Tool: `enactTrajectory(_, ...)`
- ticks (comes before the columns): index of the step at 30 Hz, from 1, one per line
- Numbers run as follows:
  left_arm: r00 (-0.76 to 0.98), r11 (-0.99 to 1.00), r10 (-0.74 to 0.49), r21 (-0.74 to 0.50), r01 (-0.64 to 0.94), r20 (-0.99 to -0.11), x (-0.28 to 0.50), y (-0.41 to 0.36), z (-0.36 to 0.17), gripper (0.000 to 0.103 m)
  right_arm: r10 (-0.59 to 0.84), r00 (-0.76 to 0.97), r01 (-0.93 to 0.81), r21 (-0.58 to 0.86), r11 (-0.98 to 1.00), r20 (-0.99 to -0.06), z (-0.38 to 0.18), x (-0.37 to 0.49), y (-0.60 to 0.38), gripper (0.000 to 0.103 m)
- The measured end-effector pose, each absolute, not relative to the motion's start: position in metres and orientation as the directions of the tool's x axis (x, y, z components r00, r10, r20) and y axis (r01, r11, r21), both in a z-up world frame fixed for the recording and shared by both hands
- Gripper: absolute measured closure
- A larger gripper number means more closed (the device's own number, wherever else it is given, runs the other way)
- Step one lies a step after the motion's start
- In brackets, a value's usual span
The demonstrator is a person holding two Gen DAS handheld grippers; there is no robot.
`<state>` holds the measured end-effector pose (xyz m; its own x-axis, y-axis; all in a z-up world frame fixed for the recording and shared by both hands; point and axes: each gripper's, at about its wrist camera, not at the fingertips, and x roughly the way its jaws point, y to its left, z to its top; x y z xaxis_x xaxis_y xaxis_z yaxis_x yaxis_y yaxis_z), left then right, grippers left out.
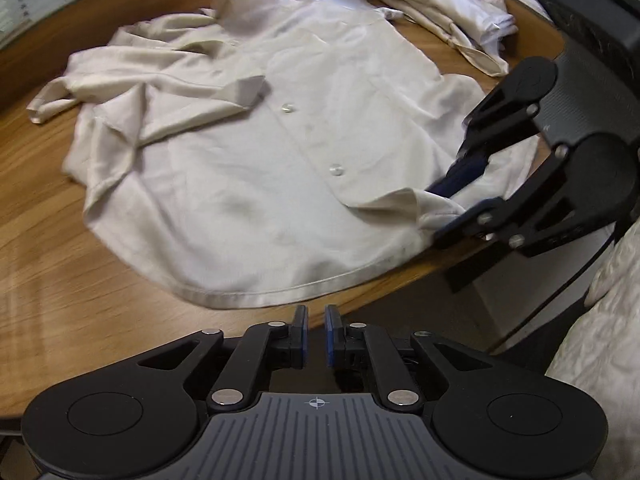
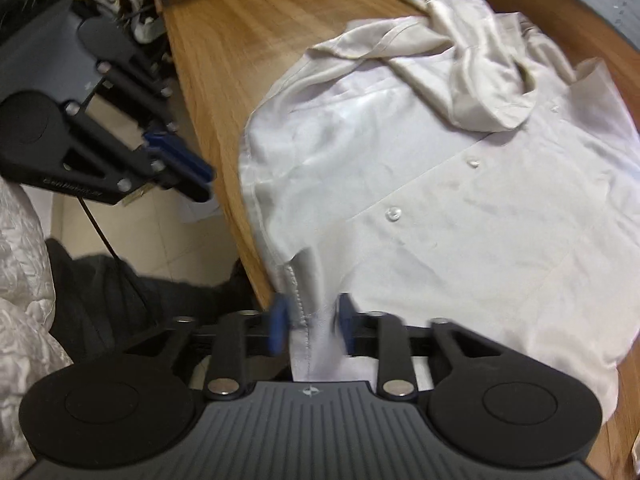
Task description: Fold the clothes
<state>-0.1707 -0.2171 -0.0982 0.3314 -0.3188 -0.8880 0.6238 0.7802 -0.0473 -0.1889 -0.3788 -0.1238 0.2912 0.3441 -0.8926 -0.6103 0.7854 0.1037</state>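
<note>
No legible writing shows. The cream shirt lies spread on the wooden surface, tiled floor below. Left gripper jaws are slightly parted, empty; right gripper jaws stand apart around the shirt's hem.

No legible words, brands or numbers anywhere. Only sign — a small crosshair mark on the grey ribbed housing, centred just behind the left gripper's jaws. Raised lettering on the left gripper's black arm in the right wrist view — too blurred to read.
</note>
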Motion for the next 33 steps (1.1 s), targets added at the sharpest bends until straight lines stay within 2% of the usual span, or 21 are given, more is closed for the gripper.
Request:
enactTrajectory(1, 0.346, 0.789, -0.312, -0.038, 0.614, -0.885, -0.172, -0.213, -0.096, 0.083, 0.345, 0.305, -0.599, 0.103, 0.794, -0.888, -0.120, -0.190, -0.382, 0.061)
enactTrajectory(6, 0.445, 0.862, -0.250, 0.012, 0.507, -0.860, -0.154, -0.186, -0.085, 0.074, 0.320, 0.386, -0.468, 0.115, 0.876, -0.865, -0.107, -0.192, -0.411, 0.056)
enactTrajectory(8, 0.475, 0.890, -0.208, 0.036, 0.454, -0.855, -0.142, -0.177, -0.086, 0.067, 0.301, 0.420, -0.392, 0.128, 0.911, -0.856, -0.104, -0.193, -0.425, 0.053)
enactTrajectory(11, 0.495, 0.916, -0.169, 0.048, 0.397, -0.852, -0.120, -0.165, -0.089, 0.064, 0.258, 0.461, -0.241, 0.160, 0.957, -0.849, -0.105, -0.195, -0.448, 0.053)
enactTrajectory(13, 0.490, 0.919, -0.152, 0.060, 0.389, -0.858, -0.108, -0.161, -0.093, 0.058, 0.216, 0.480, -0.141, 0.168, 0.976, -0.850, -0.109, -0.198, -0.465, 0.051)
enactTrajectory(17, 0.476, 0.916, -0.129, 0.079, 0.393, -0.870, -0.087, -0.160, -0.104, 0.056, 0.092, 0.493, 0.054, 0.136, 0.989, -0.865, -0.119, -0.211, -0.498, 0.048)
enactTrajectory(21, 0.483, 0.912, -0.122, 0.094, 0.399, -0.867, -0.074, -0.163, -0.110, 0.048, 0.009, 0.461, 0.216, 0.122, 0.969, -0.887, -0.132, -0.226, -0.530, 0.048)
enactTrajectory(28, 0.490, 0.923, -0.099, 0.105, 0.371, -0.866, -0.041, -0.162, -0.120, 0.048, -0.047, 0.417, 0.370, 0.123, 0.921, -0.907, -0.146, -0.249, -0.560, 0.048)
enactTrajectory(33, 0.500, 0.914, -0.085, 0.133, 0.384, -0.862, -0.019, -0.167, -0.125, 0.048, -0.058, 0.415, 0.421, 0.135, 0.897, -0.908, -0.146, -0.254, -0.565, 0.047)
